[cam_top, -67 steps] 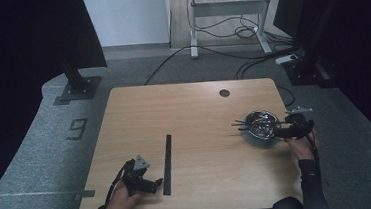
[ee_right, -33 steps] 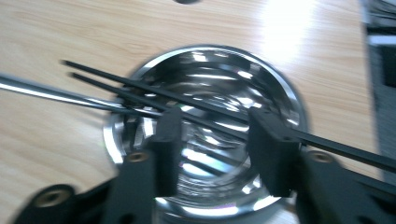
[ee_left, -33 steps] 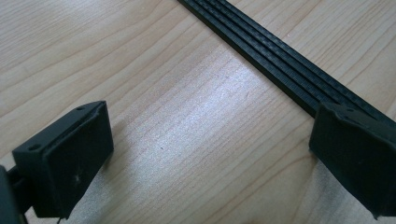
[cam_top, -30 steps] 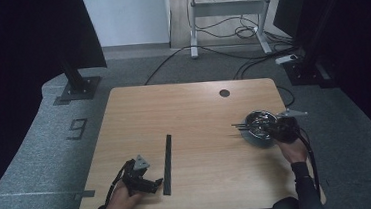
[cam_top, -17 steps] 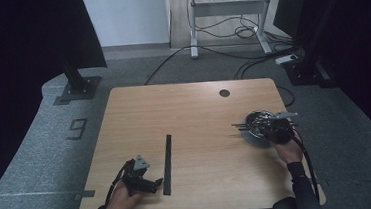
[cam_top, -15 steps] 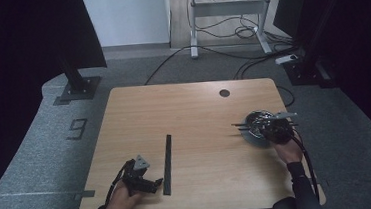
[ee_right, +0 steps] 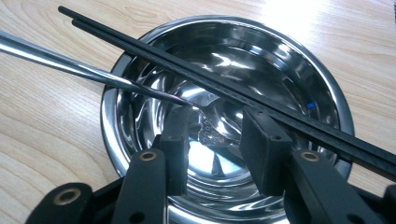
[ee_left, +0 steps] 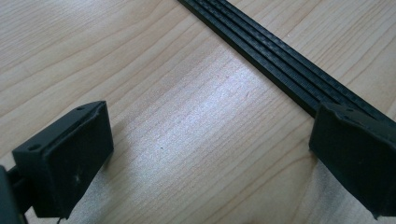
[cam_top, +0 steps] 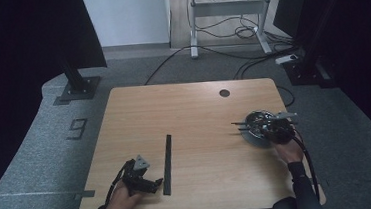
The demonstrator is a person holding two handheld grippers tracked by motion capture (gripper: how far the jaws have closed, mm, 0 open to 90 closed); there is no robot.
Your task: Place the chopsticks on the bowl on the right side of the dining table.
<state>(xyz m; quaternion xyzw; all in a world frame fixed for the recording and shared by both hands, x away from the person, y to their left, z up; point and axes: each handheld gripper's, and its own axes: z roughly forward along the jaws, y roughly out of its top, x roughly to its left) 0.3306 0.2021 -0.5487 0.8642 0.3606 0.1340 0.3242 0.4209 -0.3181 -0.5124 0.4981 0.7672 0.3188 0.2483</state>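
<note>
Near the table's right edge sits the steel bowl, with black chopsticks lying across its rim and a metal rod slanting into it. Poised over the bowl, the right gripper has just been opening its jaws, and they stand apart with nothing between them. One bump of a jaw could roll the chopsticks off the rim or skid the light bowl. Far off, the left gripper rests wide open beside the black strip. From above, the bowl's contents are hard to make out.
</note>
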